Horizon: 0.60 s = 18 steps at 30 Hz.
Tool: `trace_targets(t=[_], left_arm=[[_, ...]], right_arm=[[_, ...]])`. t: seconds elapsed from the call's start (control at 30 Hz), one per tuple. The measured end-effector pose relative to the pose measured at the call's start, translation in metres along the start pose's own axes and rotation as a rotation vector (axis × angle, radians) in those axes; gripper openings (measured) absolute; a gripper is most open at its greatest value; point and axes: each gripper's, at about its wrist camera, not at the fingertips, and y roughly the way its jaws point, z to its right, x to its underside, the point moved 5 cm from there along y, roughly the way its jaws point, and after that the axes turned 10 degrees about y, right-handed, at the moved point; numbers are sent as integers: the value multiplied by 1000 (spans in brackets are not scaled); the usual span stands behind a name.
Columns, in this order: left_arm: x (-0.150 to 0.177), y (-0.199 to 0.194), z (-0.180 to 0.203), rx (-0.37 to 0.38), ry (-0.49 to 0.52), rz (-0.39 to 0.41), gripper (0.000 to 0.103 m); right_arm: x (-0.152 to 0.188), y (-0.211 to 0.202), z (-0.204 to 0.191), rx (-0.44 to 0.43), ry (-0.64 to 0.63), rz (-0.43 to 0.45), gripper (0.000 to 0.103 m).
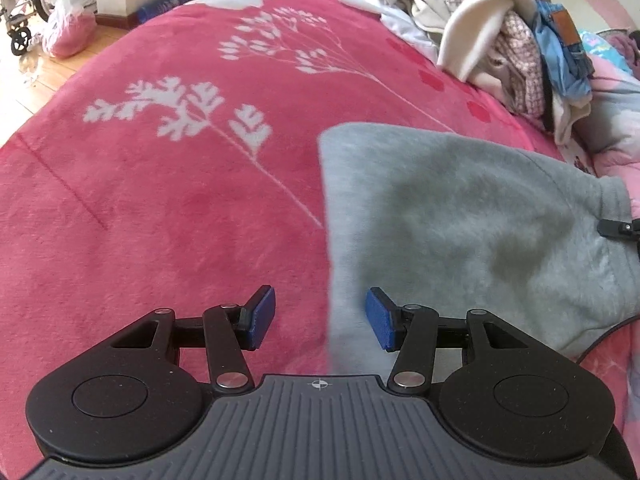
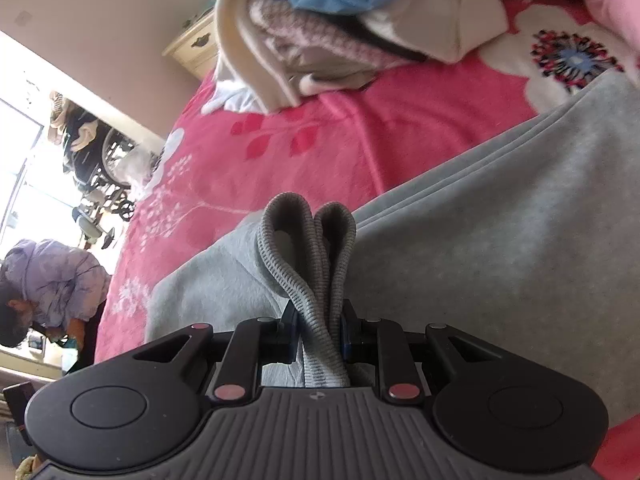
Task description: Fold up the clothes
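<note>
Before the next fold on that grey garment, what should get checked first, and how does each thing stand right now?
1. Right gripper has a firm hold: ok, shut on the ribbed band of the grey garment.
2. Left gripper ready to grasp: ok, open, with the garment's edge between its fingers.
3. Left gripper holding fabric: not ok, nothing is pinched.
4. Garment lying flat on the pink blanket: cannot tell, only part shows.
5. Room to fold: ok, open blanket lies to the left of the garment.
6. Pile of clothes kept apart: ok, it sits farther up the bed.
</note>
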Motion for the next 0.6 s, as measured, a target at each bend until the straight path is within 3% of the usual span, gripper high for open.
trace_targets(t=[0.27, 0.6], left_arm=[[11, -1, -2, 7, -16, -36, 51], [-15, 18, 53, 88, 33, 13, 53]], right_arm=[[-17, -19, 32, 64, 50, 57, 22], [-30, -34, 56, 202, -8, 139, 22]])
